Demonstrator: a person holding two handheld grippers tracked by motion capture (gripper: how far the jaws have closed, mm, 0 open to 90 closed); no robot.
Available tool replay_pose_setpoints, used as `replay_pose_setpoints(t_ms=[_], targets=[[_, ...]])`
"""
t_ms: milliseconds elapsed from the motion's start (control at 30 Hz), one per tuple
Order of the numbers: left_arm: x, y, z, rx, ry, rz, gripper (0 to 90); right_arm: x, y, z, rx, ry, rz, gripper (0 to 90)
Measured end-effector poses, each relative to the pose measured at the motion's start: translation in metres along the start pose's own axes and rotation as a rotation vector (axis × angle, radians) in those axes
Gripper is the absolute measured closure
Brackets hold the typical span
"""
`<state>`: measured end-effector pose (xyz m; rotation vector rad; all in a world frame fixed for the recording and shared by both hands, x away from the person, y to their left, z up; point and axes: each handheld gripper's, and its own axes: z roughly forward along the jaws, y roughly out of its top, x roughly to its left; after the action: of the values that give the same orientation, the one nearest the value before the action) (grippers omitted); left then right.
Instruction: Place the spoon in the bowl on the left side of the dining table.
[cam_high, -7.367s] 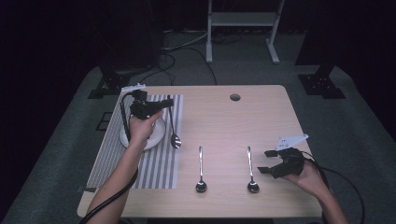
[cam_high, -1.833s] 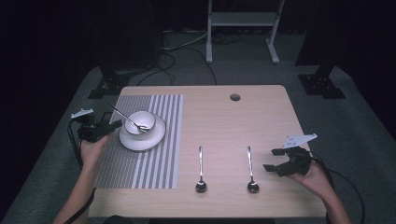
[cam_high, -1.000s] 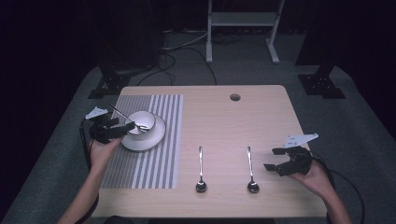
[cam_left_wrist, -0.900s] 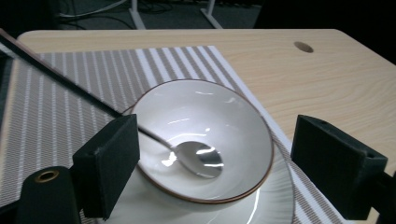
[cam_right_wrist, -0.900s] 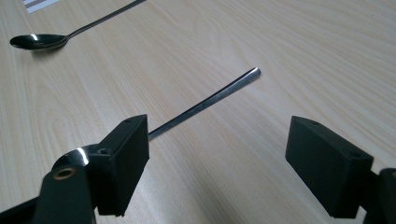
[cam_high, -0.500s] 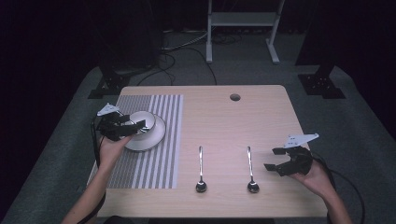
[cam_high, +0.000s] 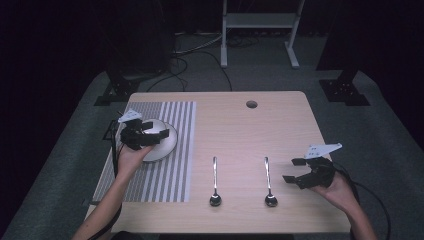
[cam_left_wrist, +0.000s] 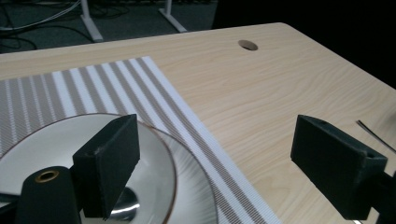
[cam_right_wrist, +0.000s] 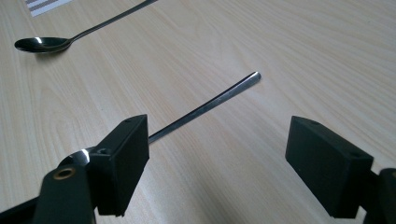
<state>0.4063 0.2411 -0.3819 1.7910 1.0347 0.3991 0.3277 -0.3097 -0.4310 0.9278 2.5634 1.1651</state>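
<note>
- Two grippers are at work: the left gripper (cam_high: 150, 134) hovers over the plate (cam_high: 167, 145), its fingers (cam_left_wrist: 109, 163) spread wide and holding nothing; in the left gripper view one finger hangs over the plate's inner surface, the other out over the bare table (cam_high: 240, 130).
- The plate lies on the striped placemat (cam_high: 170, 175) at the table's left side, with something shiny and metallic (cam_left_wrist: 123, 205) in its middle, too hidden to name with certainty.
- The plate looks like glazed ceramic with a thin brown rim line: likely stiff, fairly heavy for a pinch grip, slick and breakable if dropped or knocked.
- The best hold would probably be at the rim, one finger above and one beneath the lip; a shallow bite could slip on the glaze.
- The right gripper (cam_high: 300, 175) rests near the table's right edge, fingers (cam_right_wrist: 123, 158) wide apart and empty, just beside the right spoon (cam_high: 268, 182).
- In the right gripper view this spoon's handle (cam_right_wrist: 210, 102) runs between the open fingers; thin, rigid, smooth steel lying flat, so it would be hard to pinch off the wood except across the narrow handle.
- A left spoon (cam_high: 215, 182) lies parallel, near the placemat.
</note>
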Motion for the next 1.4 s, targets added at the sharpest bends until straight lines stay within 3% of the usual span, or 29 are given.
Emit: replay_pose_setpoints(t_ms=[267, 867, 1133, 1400], targets=[[-0.015, 0.001, 0.01, -0.004, -0.038, 0.017, 14.6, 0.0, 0.0, 0.0, 0.001, -0.004, 0.003, 20.2], [-0.038, -0.005, 0.028, 0.032, -0.065, 0.066, 10.8, 0.001, -0.001, 0.002, 0.005, -0.002, -0.002, 20.2], [-0.049, -0.016, 0.036, 0.056, -0.07, 0.093, 10.8, 0.001, -0.001, 0.002, 0.001, -0.003, 0.001, 20.1], [-0.057, -0.022, 0.045, 0.055, -0.094, 0.083, 10.7, 0.001, -0.001, 0.003, 0.005, -0.001, -0.001, 20.1]])
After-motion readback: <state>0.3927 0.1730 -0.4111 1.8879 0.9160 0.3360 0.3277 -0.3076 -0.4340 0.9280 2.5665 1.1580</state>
